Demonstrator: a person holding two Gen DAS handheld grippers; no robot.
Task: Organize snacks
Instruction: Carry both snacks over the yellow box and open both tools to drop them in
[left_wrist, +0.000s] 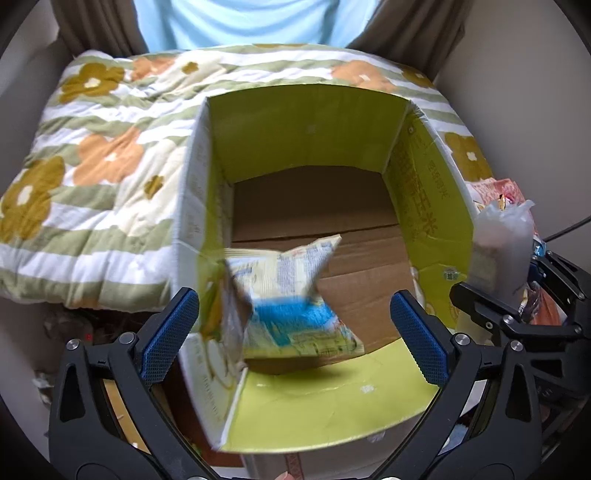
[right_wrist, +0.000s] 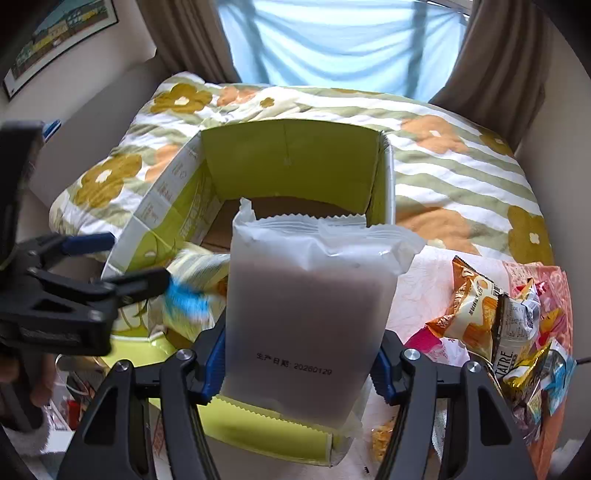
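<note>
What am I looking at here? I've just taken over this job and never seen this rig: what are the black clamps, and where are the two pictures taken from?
No robot arm: a person holds two clamp tools, each with a camera looking along its fingers. The left gripper, open, looks into the green cardboard box, where a blurred blue-and-yellow snack packet sits between but apart from its fingers, apparently dropping. The right gripper clamps a frosted white packet by the box. More snacks lie to its right, a flowered quilt behind.
</note>
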